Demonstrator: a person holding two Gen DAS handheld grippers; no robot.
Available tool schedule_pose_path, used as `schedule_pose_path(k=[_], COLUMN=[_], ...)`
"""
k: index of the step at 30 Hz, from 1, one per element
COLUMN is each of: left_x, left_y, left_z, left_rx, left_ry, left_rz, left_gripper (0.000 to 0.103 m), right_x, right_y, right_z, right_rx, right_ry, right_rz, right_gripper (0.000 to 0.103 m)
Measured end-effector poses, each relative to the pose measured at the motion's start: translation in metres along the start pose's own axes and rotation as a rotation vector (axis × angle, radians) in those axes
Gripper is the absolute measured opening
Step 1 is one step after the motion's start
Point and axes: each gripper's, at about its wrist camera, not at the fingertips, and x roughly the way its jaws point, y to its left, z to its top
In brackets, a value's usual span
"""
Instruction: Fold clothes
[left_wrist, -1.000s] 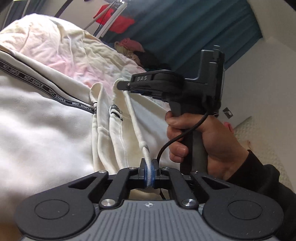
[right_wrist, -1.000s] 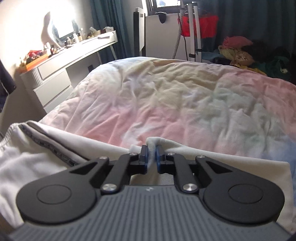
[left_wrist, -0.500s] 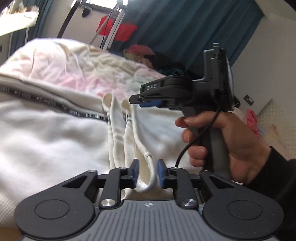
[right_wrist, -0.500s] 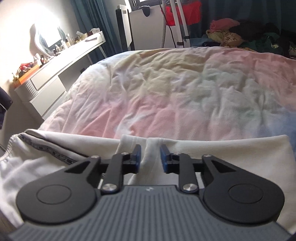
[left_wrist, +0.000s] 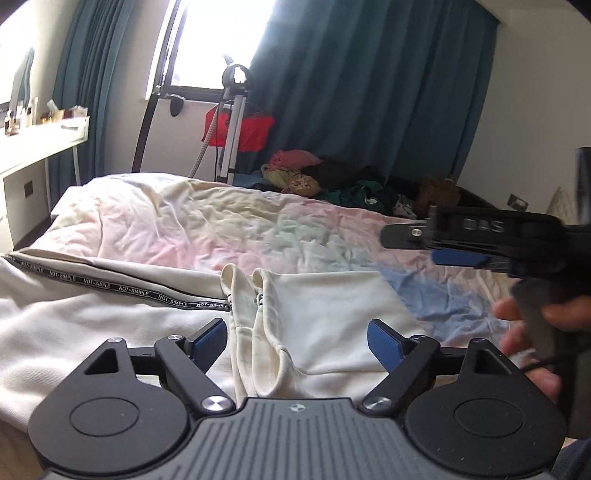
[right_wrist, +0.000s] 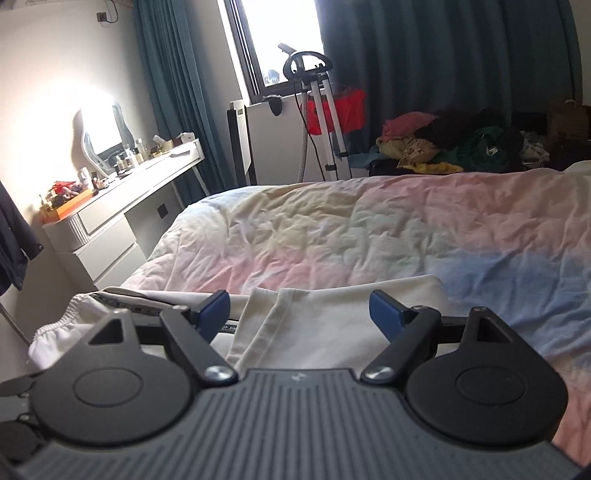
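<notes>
A cream garment (left_wrist: 325, 317) with a black lettered stripe (left_wrist: 122, 288) lies folded on the pastel bedcover (left_wrist: 229, 225). My left gripper (left_wrist: 297, 339) hovers above its folded waistband, jaws still opening wide, blue pads clear of the cloth. In the left wrist view the right gripper (left_wrist: 406, 240) is seen side-on at the right edge, held by a hand (left_wrist: 532, 332). In the right wrist view the right gripper (right_wrist: 299, 312) also hangs above the cream garment (right_wrist: 332, 325), jaws opening, nothing pinched between the pads.
A heap of unsorted clothes (right_wrist: 450, 147) lies beyond the bed's far edge. A garment steamer stand (right_wrist: 317, 110) with a red item stands by the window. A white dressing table (right_wrist: 122, 206) with a lit mirror is at the left. Teal curtains cover the back wall.
Both grippers went from shut on the cream garment to wide open and let it drop. Both rose and drew back from the cloth, so more of the room shows.
</notes>
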Motion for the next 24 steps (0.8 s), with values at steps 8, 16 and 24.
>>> schedule_pose_path(k=[8,16,24], left_x=[0.001,0.019,0.034], left_y=[-0.013,-0.012,0.002], left_z=[-0.018,-0.036,-0.038], left_rx=[0.082,0.096,0.033], left_ry=[-0.069,-0.062,-0.008], left_rz=[0.016,0.043,0.090], left_gripper=[0.092,0.092,0.093], right_x=[-0.047,-0.036,-0.032], right_y=[-0.018,-0.014,-0.002], right_z=[-0.045,-0.072,-0.078], right_rx=[0.003,-0.059,-0.066], right_ry=[-0.111,-0.145,-0.103], right_rz=[-0.072,-0.158,-0.116], right_gripper=[0.084,0.084,0.084])
